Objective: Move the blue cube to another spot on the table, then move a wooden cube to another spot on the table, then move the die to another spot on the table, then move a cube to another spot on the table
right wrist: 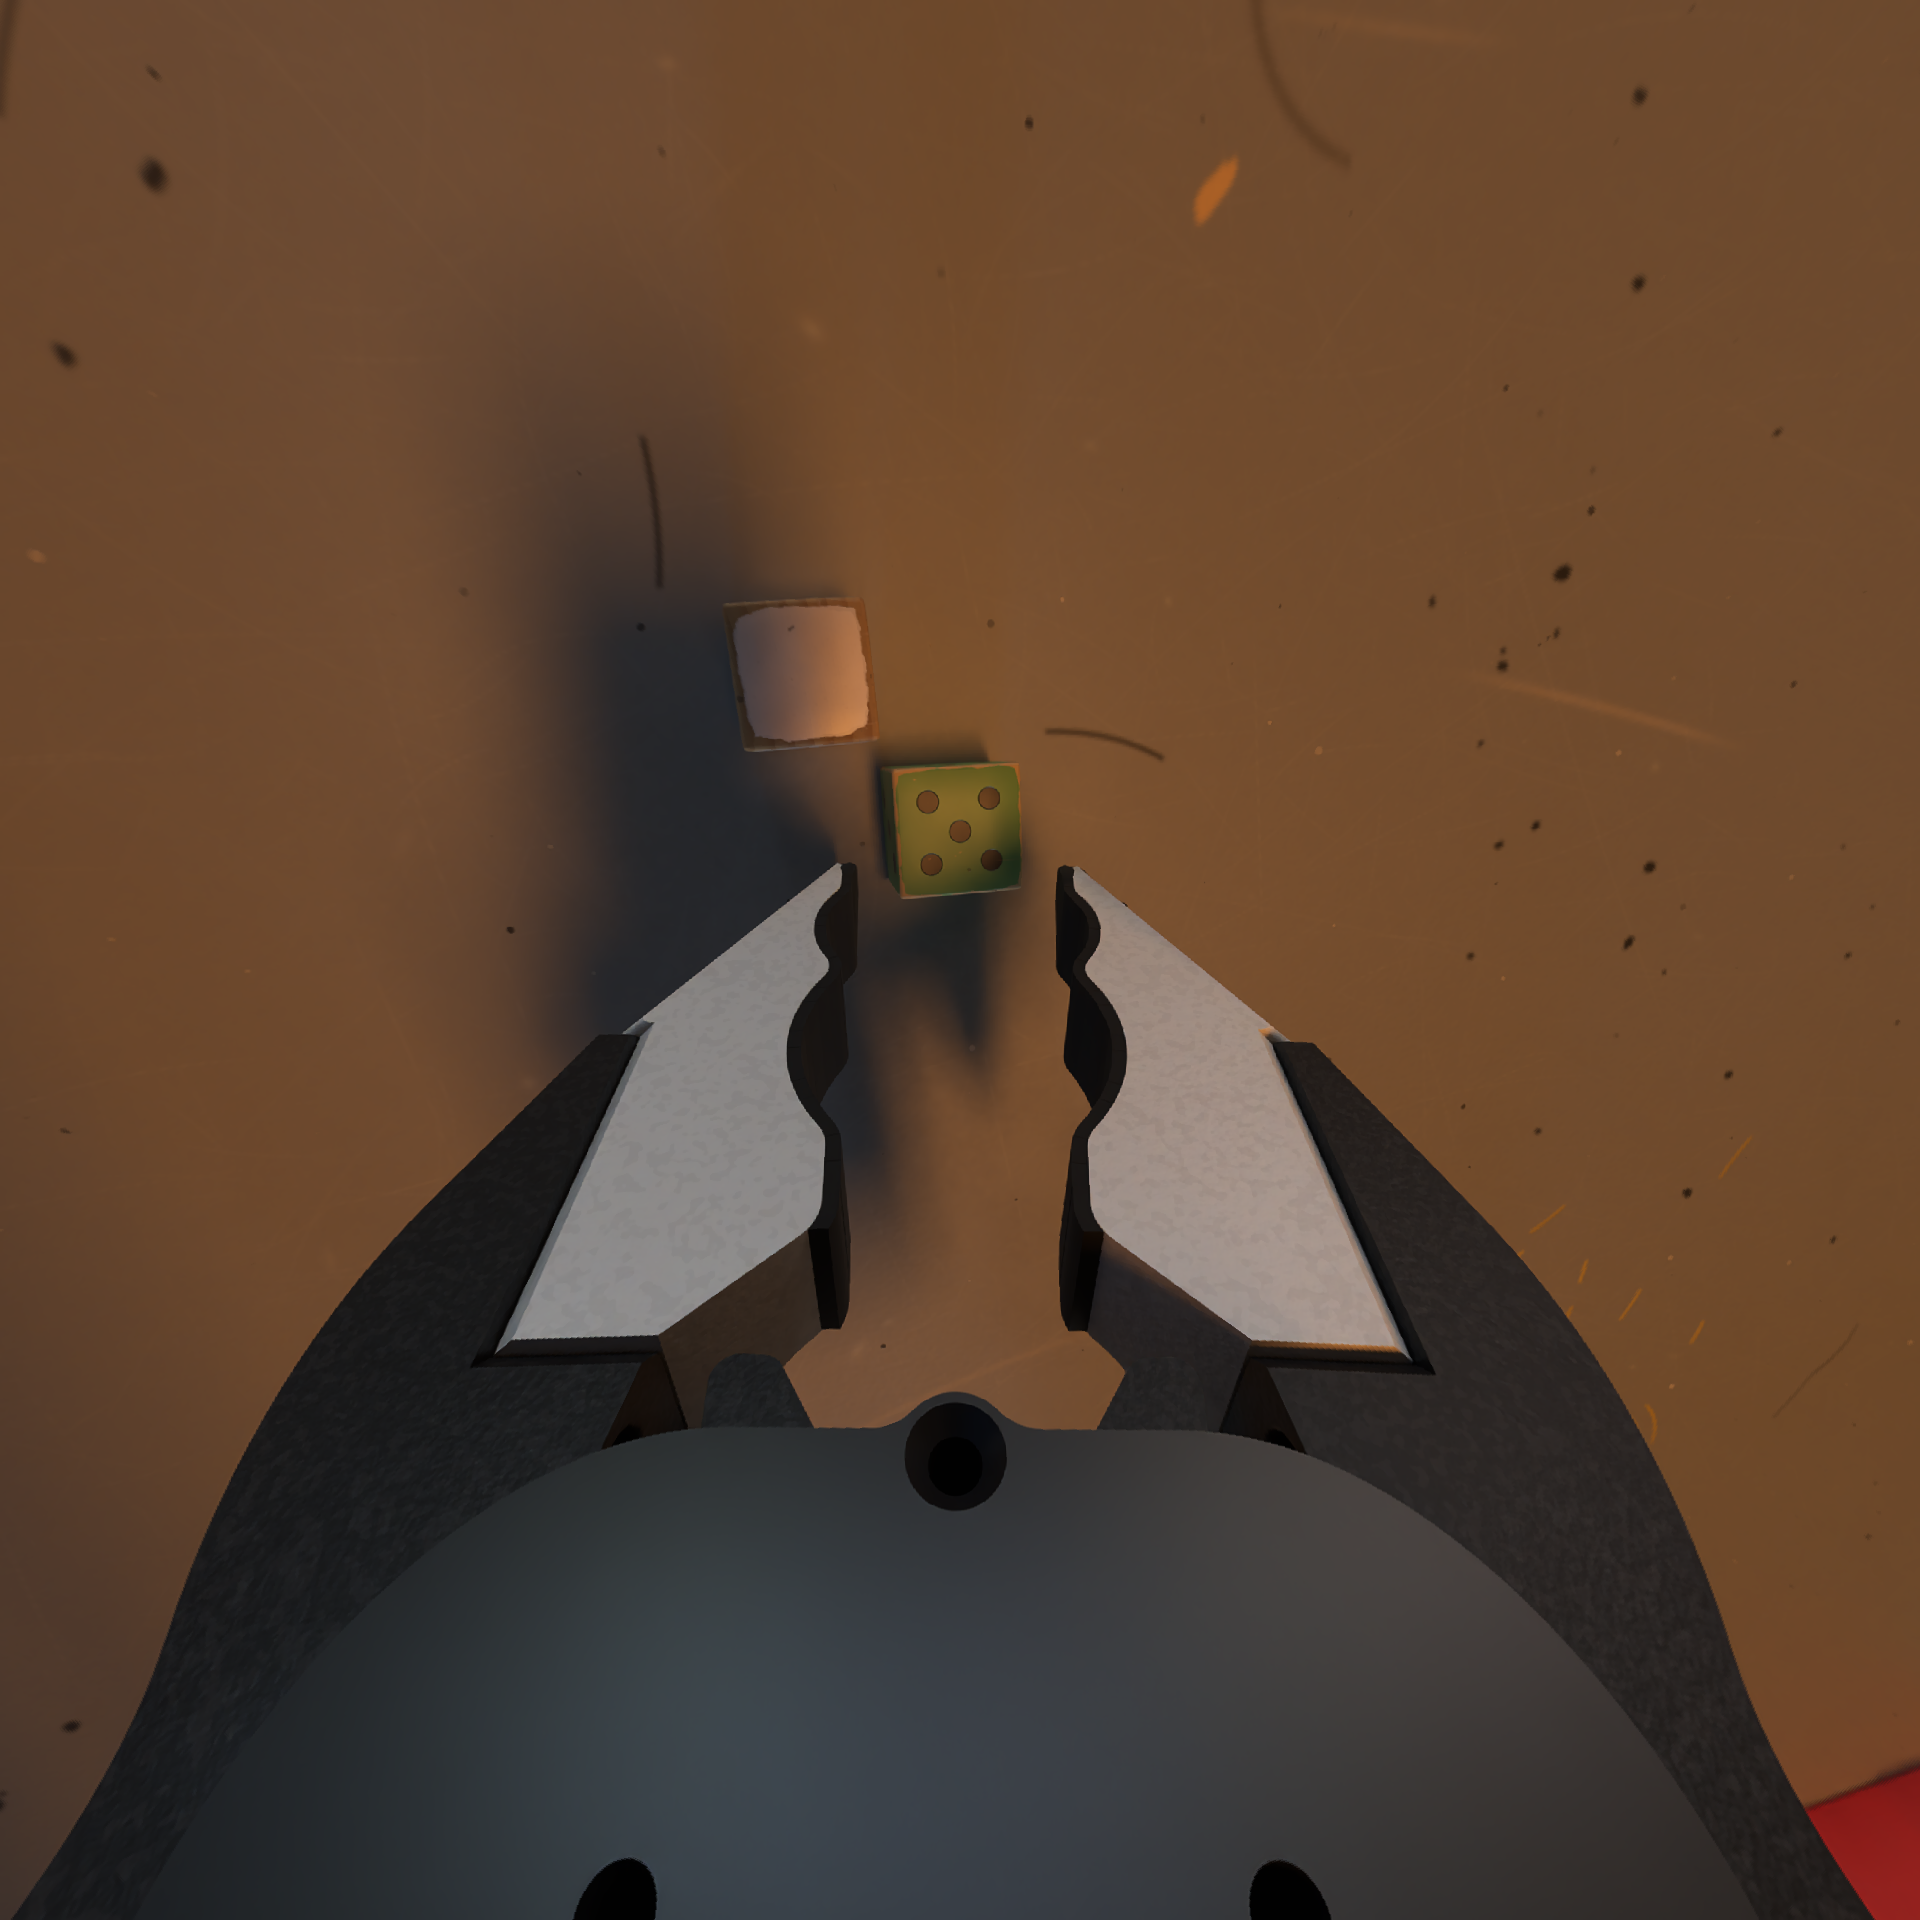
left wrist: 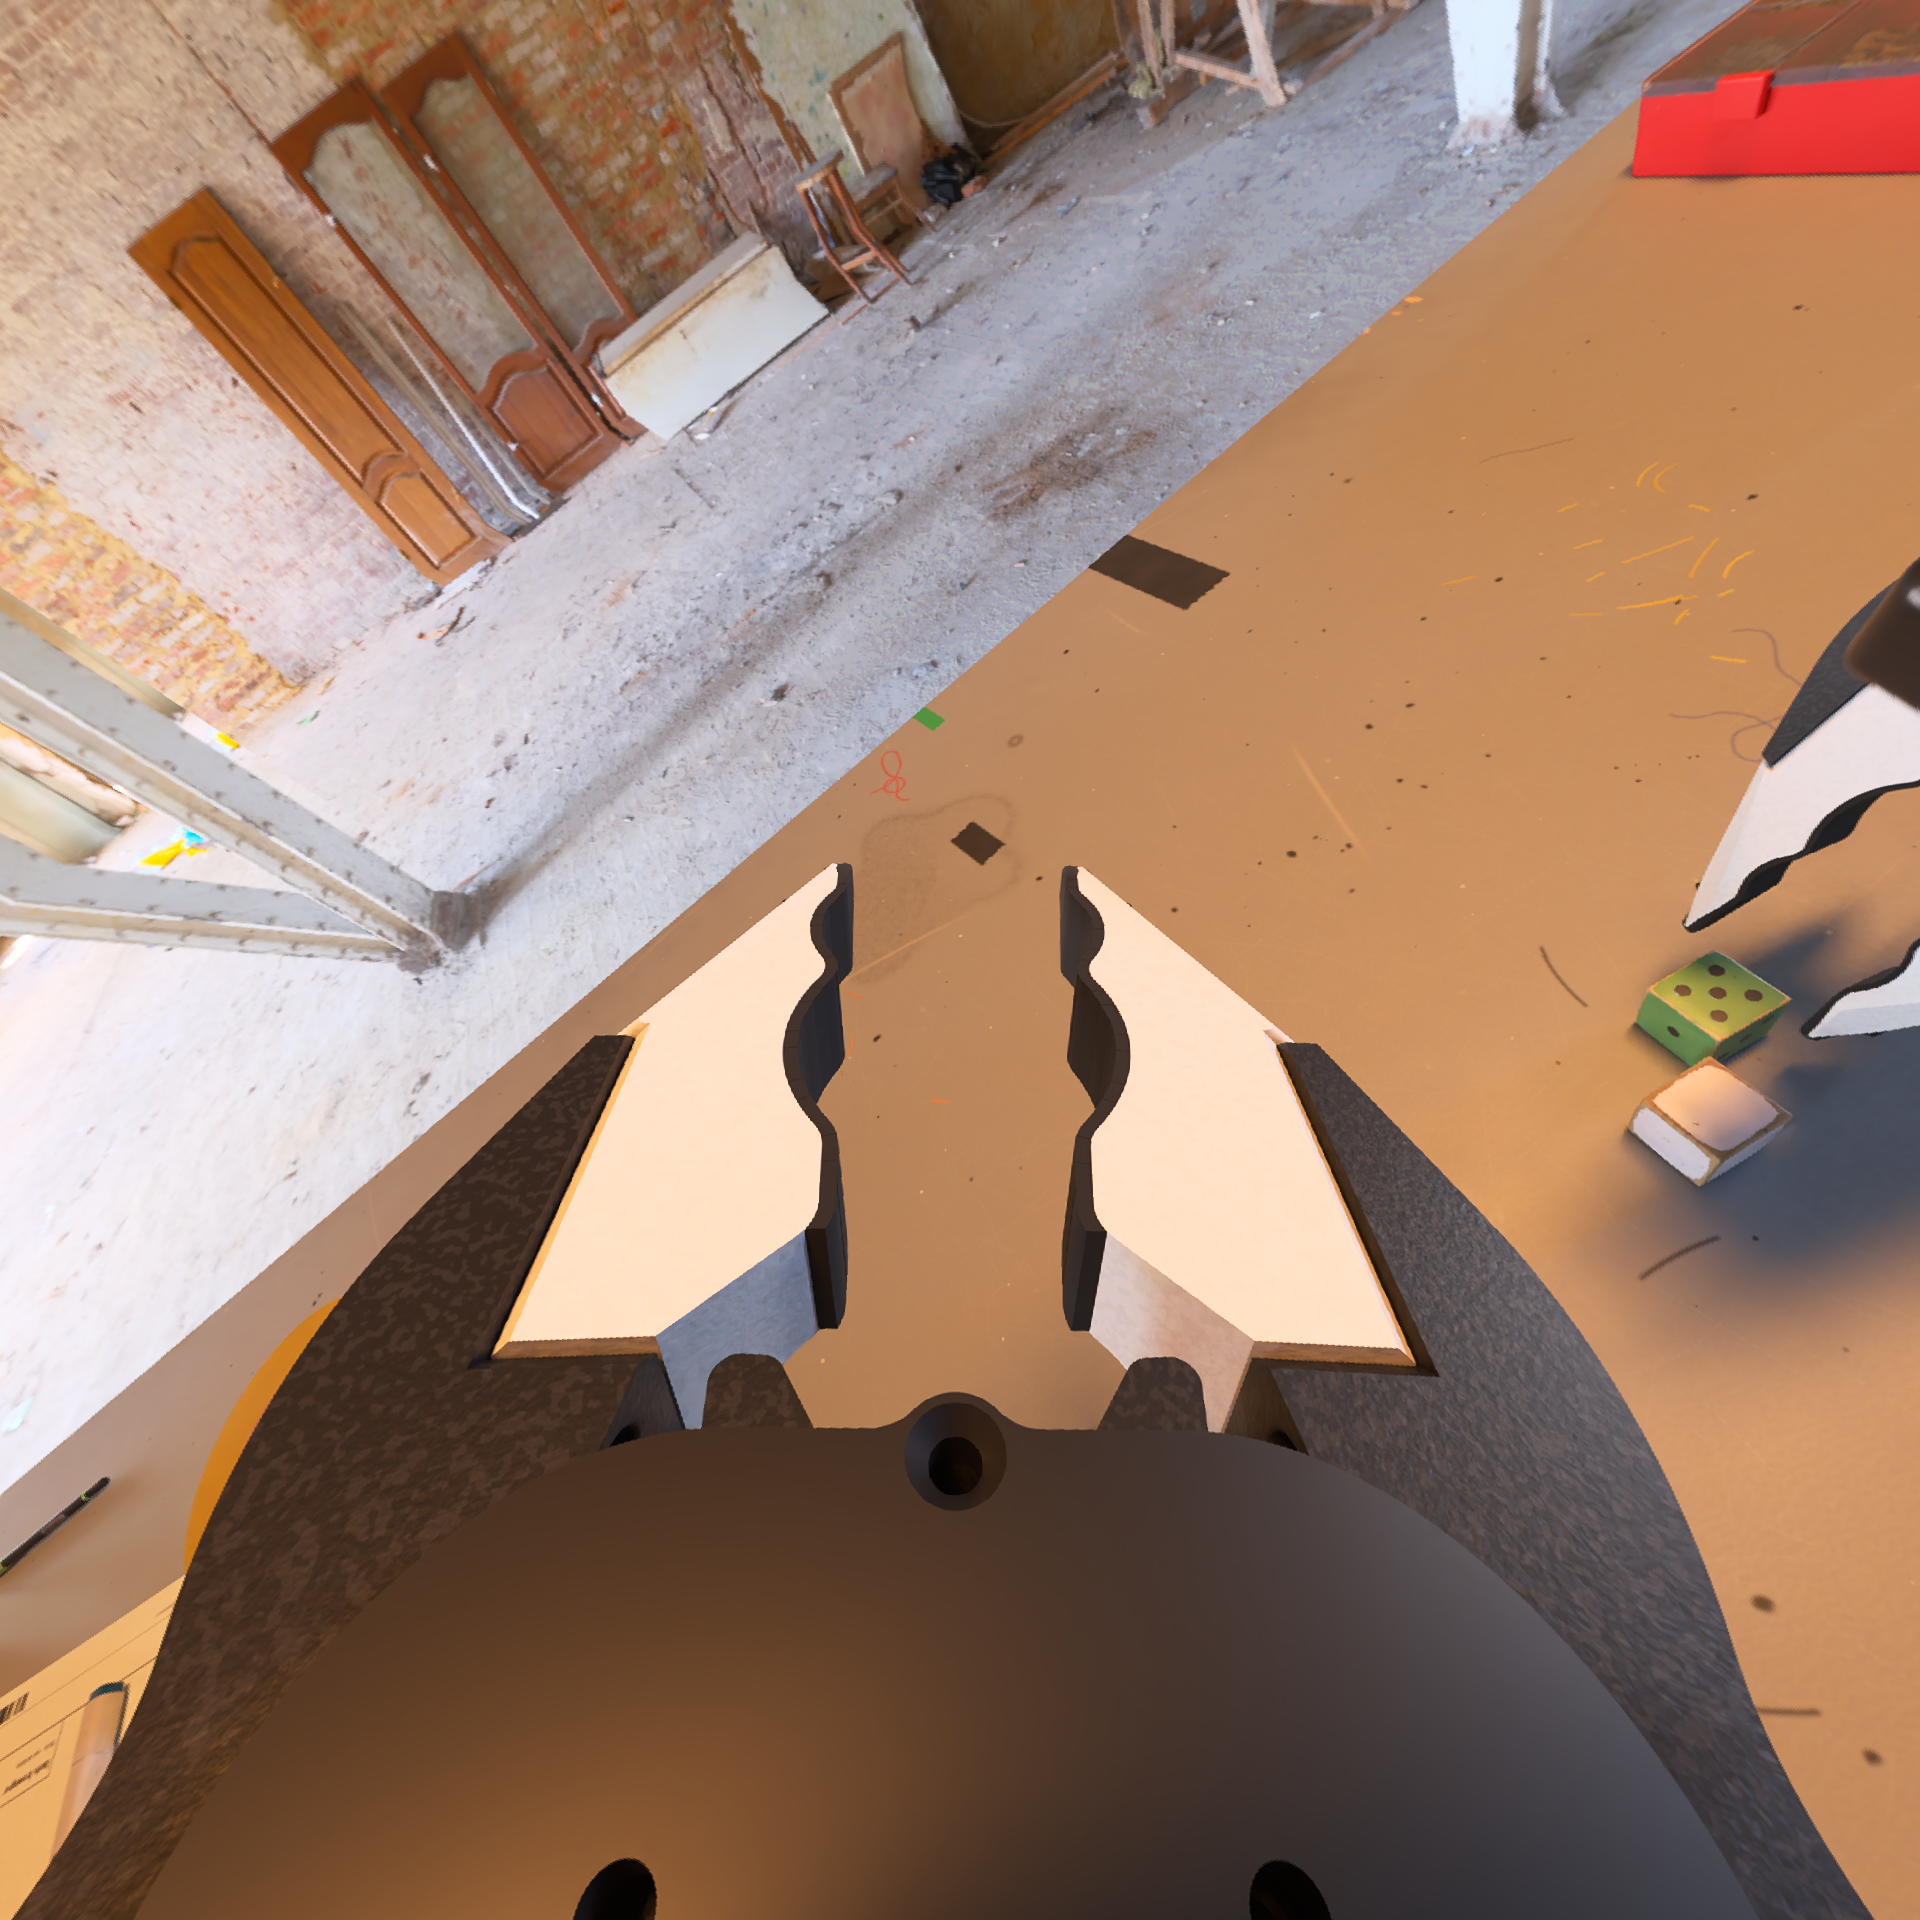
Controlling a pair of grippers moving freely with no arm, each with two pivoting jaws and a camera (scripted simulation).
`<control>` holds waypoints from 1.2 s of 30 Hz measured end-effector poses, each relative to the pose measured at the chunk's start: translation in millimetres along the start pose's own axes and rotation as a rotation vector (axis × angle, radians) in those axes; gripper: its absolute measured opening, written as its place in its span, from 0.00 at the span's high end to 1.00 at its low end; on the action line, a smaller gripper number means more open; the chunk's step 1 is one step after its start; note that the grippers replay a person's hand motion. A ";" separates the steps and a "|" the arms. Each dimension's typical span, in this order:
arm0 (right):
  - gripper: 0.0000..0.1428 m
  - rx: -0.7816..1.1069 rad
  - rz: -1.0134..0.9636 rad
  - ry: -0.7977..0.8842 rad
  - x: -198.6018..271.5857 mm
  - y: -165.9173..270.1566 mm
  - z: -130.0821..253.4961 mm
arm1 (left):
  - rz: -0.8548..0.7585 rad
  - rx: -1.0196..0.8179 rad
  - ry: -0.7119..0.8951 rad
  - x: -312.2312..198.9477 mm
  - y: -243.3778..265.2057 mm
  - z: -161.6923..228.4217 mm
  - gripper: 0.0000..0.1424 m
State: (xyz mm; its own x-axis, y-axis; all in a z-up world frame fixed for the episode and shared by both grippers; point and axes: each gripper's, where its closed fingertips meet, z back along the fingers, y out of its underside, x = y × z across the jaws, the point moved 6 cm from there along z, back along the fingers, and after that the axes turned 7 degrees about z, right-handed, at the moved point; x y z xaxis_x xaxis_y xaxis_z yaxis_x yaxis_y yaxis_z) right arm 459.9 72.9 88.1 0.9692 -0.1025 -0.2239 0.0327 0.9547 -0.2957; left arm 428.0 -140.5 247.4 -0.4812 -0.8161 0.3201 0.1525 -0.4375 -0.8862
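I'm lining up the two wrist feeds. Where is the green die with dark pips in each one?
Left wrist view: the green die with dark pips sits at the right edge, below the right gripper.
Right wrist view: the die lies centre frame, just beyond the open fingertips.
Shared landmark: the white-faced wooden cube beside it.

derelict workshop | bare brick wall (left wrist: pixel 125 343) | stacked wooden doors (left wrist: pixel 312 384) | rubble-strewn floor (left wrist: pixel 727 582)
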 end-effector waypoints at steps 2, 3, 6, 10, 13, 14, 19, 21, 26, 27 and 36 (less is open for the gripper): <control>0.73 0.046 0.007 0.011 -0.2 1.1 -5.3 | -0.005 0.003 0.003 -1.2 0.2 -0.4 0.72; 0.73 0.062 0.011 0.014 0.6 1.3 -8.2 | -0.008 0.003 0.004 -1.9 0.3 -0.7 0.72; 0.73 0.093 0.021 -0.008 2.9 2.2 -16.8 | -0.020 0.012 0.007 -4.0 1.2 -2.3 0.72; 0.82 0.032 0.084 0.061 0.5 -8.9 6.1 | -0.051 0.034 -0.004 -5.0 3.6 -4.4 0.72; 0.82 -0.129 0.021 0.273 -11.5 -12.4 81.1 | -0.059 0.024 -0.018 -4.3 2.3 -2.9 0.72; 0.82 -0.214 -0.031 0.354 -14.6 -6.7 111.8 | -0.056 0.019 -0.018 -4.0 1.5 -2.1 0.72; 0.82 -0.214 -0.441 0.701 -28.3 89.4 196.9 | -0.052 0.022 -0.011 -4.7 1.3 -1.1 0.72; 0.82 -0.122 -0.606 0.656 -33.3 134.7 186.8 | -0.056 0.028 -0.007 -6.5 2.0 -2.0 0.72; 0.82 0.032 -0.706 0.312 -37.8 195.1 101.2 | -0.073 0.046 0.002 -11.3 4.4 -4.4 0.72; 0.82 0.063 -0.702 0.260 -37.4 198.7 87.4 | -0.076 0.051 0.002 -11.7 5.1 -5.2 0.72; 0.82 0.145 -0.713 0.122 -39.3 203.1 41.0 | -0.087 0.073 0.006 -15.5 8.9 -10.4 0.72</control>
State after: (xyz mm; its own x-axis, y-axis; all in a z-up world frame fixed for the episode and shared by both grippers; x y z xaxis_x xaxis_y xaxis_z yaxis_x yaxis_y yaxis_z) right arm 438.4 282.3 74.9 0.6670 -0.7341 -0.1277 0.6844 0.6713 -0.2845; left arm 427.8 -127.8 231.1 -0.5003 -0.7718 0.3925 0.1727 -0.5331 -0.8282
